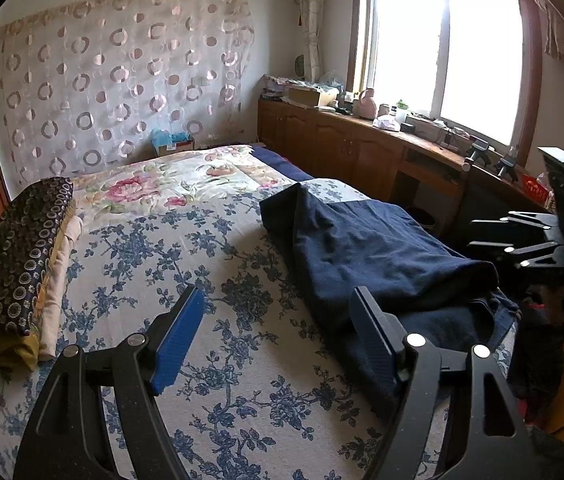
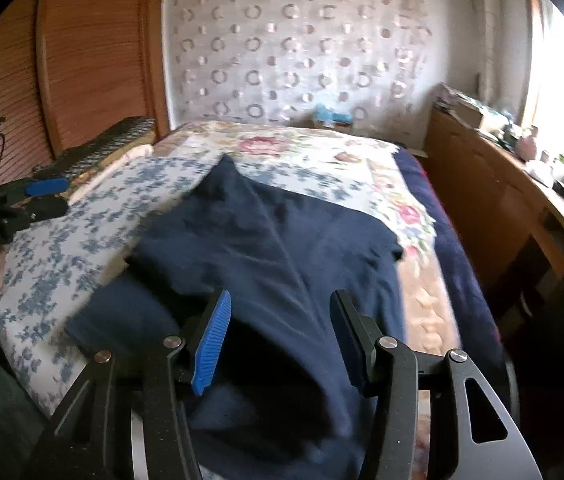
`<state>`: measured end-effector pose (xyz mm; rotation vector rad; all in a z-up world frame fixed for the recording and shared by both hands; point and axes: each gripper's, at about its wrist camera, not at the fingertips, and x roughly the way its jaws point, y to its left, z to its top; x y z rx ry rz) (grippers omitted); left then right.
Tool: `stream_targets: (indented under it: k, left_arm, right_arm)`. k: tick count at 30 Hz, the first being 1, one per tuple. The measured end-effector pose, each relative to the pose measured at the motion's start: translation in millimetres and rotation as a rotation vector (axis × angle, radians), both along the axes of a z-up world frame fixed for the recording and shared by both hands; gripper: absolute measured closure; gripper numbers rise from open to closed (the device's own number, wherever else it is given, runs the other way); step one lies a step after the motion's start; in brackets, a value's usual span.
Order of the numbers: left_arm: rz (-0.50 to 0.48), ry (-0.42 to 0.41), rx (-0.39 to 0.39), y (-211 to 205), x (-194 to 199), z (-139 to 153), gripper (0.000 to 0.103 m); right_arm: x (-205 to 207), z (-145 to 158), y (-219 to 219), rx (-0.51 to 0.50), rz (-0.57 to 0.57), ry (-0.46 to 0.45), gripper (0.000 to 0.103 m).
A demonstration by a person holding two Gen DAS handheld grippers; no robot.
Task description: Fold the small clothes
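Bed (image 1: 185, 288) with a white quilt printed in blue flowers fills most of both views; a second cream cover with pink roses (image 1: 169, 184) lies further up toward the wall hung with a sheer ring-patterned curtain (image 1: 121, 80). Long brown wooden cabinet run (image 1: 346, 148) stands along the window side, its top crowded with small items too small to tell apart. Folded dark circle-print bedding stack (image 1: 13, 256) sits at the bed's left edge in the left wrist view. Task item: dark navy blue cloth garment (image 2: 282, 248), lying on the blue-flower quilt toward the cabinet side of the bed, partly folded over itself, one pointed corner reaching up toward the rose cover, near edge bunched. Left gripper (image 1: 277, 340), black frame with blue ribbed pads: jaws spread wide, nothing between them; its right finger sits just at the garment's near edge, contact not clear. Right gripper (image 2: 282, 340): jaws apart, over the near part of the garment, cloth visible between the fingers but pads not pressing on it; released. In the right wrist view the left gripper (image 2: 47, 196) shows at the far left, above the quilt edge.
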<state>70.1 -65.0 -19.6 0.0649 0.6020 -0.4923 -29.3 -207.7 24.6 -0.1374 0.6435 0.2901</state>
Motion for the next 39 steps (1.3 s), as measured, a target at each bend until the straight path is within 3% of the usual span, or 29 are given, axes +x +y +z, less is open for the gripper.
stream_targets:
  k: [12,28,39]
  left_arm:
    - [0.016,0.001,-0.003,5.9,-1.8,-0.3,0.027]
    - [0.04,0.01,-0.019,18.2,-2.0,-3.2,0.027]
    - [0.032,0.017,-0.016,17.7,-1.9,-8.7,0.027]
  right_arm:
    - [53.5,-16.9,23.5,-0.019,0.132,0.084,0.05]
    - [77.1,-19.5,61.6,-0.041,0.279,0.151,0.05]
    - [102.2,-38.0,78.9,-0.109,0.275,0.198,0.048]
